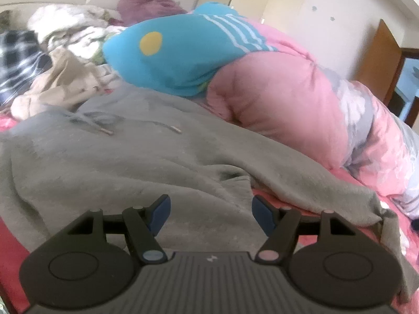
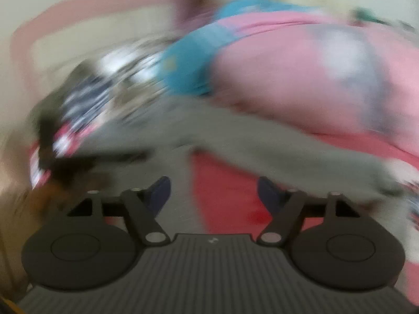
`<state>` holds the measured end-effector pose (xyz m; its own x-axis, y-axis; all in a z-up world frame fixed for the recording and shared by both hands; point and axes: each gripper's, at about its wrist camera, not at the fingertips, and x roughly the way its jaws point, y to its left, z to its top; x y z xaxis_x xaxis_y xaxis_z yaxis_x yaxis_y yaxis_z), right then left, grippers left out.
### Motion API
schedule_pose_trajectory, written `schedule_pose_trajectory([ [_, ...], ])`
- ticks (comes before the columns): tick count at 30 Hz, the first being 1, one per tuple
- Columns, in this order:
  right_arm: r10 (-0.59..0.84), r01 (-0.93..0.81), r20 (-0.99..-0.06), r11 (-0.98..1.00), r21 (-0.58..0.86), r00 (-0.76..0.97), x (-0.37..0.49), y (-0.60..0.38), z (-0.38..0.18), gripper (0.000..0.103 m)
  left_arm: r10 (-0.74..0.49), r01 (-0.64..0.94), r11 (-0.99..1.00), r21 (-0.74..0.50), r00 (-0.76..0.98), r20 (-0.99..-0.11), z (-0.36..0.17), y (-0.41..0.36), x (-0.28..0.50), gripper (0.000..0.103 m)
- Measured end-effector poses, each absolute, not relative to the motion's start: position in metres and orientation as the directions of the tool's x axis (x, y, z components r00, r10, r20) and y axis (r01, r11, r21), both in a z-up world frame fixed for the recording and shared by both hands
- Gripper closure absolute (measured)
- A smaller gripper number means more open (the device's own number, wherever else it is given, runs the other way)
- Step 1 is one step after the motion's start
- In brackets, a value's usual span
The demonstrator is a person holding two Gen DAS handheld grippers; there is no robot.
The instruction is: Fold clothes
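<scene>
- My left claw [image 1: 210, 210] hangs low over the grey hoodie [image 1: 125, 162], its jaws standing well apart with nothing between the blue pads [image 1: 159, 213]; only grey cloth shows below the gap.
- The grey hoodie lies spread across the bed, chest up, and its two drawstrings [image 1: 167, 127] trail over the fabric near the neck.
- One grey sleeve [image 1: 327, 191] runs out to the right over the red bedsheet [image 1: 264, 196], and its end drapes beside the claw's right-hand housing.
- Behind the hoodie sits a turquoise garment [image 1: 178, 60] with white stripes and a yellow dot, resting against a bulky pink quilt [image 1: 288, 99].
- To the far left there is a heap of other clothes [image 1: 60, 78], beige and checked pieces among them.
- The right wrist view is badly smeared. My right claw [image 2: 213, 196] has its jaws wide apart and empty, above the red bedsheet [image 2: 225, 191] and the edge of the grey hoodie [image 2: 209, 136].
- In that view the pink quilt [image 2: 288, 78] and turquoise garment [image 2: 188, 70] are recognisable beyond; finer detail I cannot make out.
</scene>
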<state>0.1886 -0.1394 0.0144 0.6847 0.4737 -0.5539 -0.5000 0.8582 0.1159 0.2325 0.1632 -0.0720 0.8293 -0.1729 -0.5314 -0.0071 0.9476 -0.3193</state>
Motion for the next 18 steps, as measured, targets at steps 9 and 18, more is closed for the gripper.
schedule_pose_trajectory([
  [9, 0.505, -0.603, -0.634, 0.795, 0.075, 0.586, 0.21, -0.075, -0.009, 0.019, -0.158, -0.037, 0.946, -0.322, 0.815, -0.557, -0.074, 0.168, 0.233, 0.033],
  [18, 0.314, -0.497, -0.591, 0.85, -0.172, 0.743, 0.271, -0.073, -0.039, 0.028, -0.123, -0.057, 0.951, -0.304, 0.831, -0.543, -0.076, 0.163, 0.24, 0.033],
])
